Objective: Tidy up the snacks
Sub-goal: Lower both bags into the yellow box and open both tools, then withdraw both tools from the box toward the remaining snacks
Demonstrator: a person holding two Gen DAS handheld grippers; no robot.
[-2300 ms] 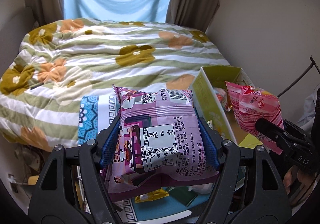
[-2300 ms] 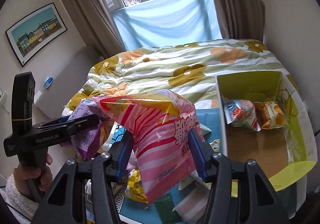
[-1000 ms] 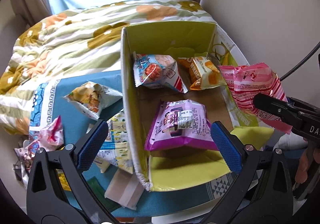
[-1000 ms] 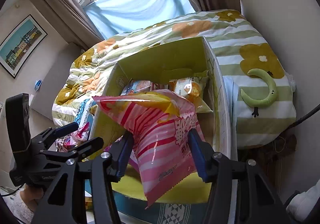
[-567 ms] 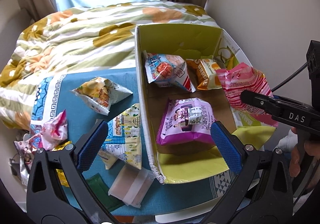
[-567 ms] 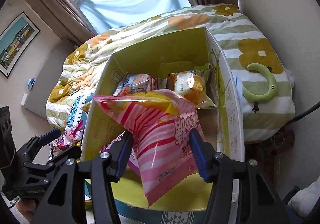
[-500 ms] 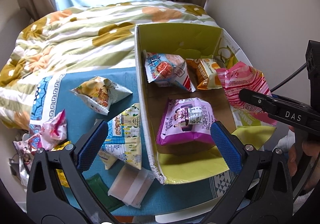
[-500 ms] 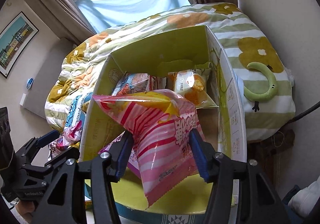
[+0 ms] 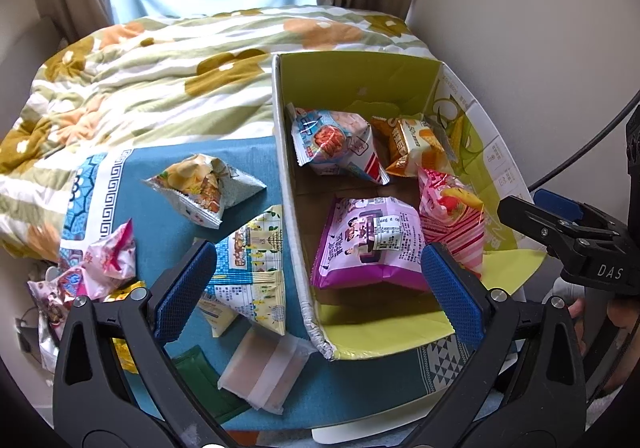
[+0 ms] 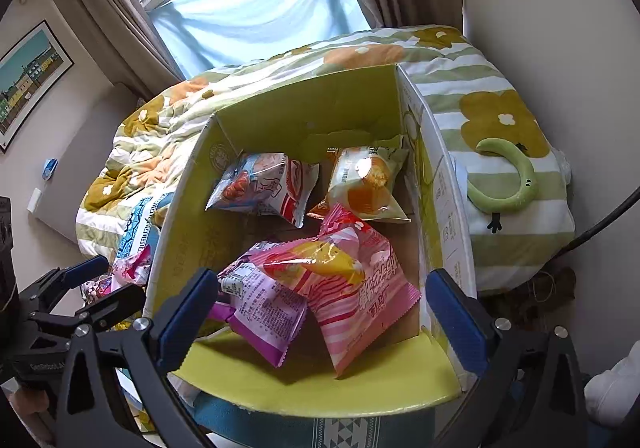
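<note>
A green cardboard box (image 9: 352, 80) stands on the blue table mat. In it a pink striped snack bag (image 10: 352, 280) lies loose, leaning partly on a purple snack bag (image 10: 264, 312). My right gripper (image 10: 322, 312) hovers over the box's near end. Its jaws are opening wide, and the pink bag lies below them, free of the pads. In the left wrist view the pink bag (image 9: 452, 224) sits right of the purple bag (image 9: 372, 244). My left gripper (image 9: 320, 280) is open and holds nothing, straddling the box's left wall.
A blue-red bag (image 9: 336, 140) and an orange bun bag (image 9: 416, 144) lie at the box's far end. Several loose snacks sit on the mat (image 9: 248, 152) left of the box, among them a yellow bag (image 9: 200, 188) and a pale packet (image 9: 268, 368). A bed lies behind, a wall to the right.
The right jaws have sprung apart and the pink striped bag has dropped into the box beside the purple bag. Earlier, the left gripper let the purple bag go into the box.
</note>
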